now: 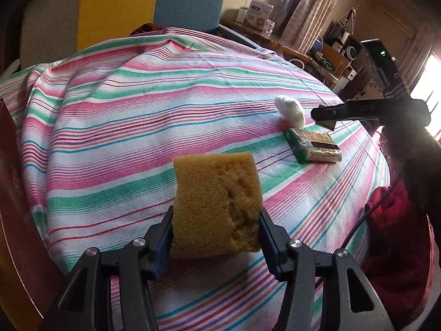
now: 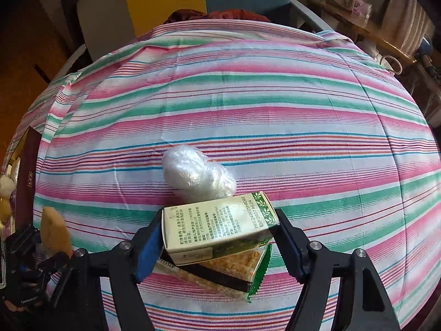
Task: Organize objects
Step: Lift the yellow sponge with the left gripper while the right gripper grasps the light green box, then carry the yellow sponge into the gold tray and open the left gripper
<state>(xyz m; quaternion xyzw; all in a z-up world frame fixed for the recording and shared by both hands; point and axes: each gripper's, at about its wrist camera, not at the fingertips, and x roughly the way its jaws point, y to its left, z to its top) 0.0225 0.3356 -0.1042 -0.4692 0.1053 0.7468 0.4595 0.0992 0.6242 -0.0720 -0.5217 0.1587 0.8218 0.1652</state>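
Observation:
My left gripper [image 1: 216, 215] is shut on a yellow-brown sponge [image 1: 217, 193], which it holds upright above the striped cloth [image 1: 137, 110]. In the right wrist view, a small white and green printed box [image 2: 217, 226] sits between the pads of my right gripper [image 2: 219, 220]. Both pads touch its ends. The box rests tilted on a cracker packet [image 2: 220, 273] with a green edge and a black band. Just beyond the box lies a white plastic-wrapped bundle [image 2: 197, 175]. The left wrist view shows one right finger [image 1: 330, 114] over the packet [image 1: 319, 143], beside the bundle [image 1: 290, 109].
The striped cloth [image 2: 248, 110] covers a wide domed surface. A dark red box [image 1: 11, 165] stands at its left edge and red fabric [image 1: 397, 220] lies at its right. Blue and yellow panels [image 1: 190, 0] rise behind, and a cluttered desk [image 1: 275, 38] is at the back right.

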